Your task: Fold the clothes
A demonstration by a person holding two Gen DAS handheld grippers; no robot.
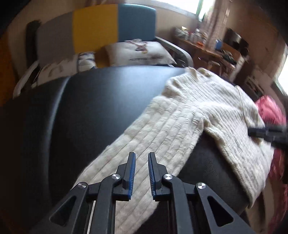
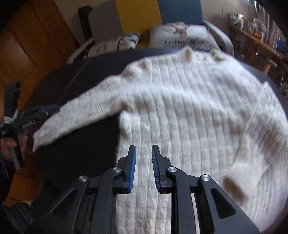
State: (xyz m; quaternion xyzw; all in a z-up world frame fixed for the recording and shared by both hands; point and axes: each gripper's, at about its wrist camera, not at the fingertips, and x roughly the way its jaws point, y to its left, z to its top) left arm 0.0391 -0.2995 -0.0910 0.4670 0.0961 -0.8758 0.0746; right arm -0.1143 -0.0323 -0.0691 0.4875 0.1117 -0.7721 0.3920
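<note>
A bright window (image 1: 201, 7) lights a cluttered wooden shelf (image 1: 207, 48), a yellow-and-blue chair back (image 1: 115, 23) and wooden panelling (image 2: 36, 36).

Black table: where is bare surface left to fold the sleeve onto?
Bare black table lies left of the cream sweater, beyond its outstretched sleeve, plus a dark wedge between sleeve and body. The right half is crowded: the sweater covers it.

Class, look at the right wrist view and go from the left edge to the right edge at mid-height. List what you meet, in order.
The person's hand → the left gripper → the sweater's outstretched sleeve → the sweater's ribbed body → the other sleeve, folded over the body.
</note>
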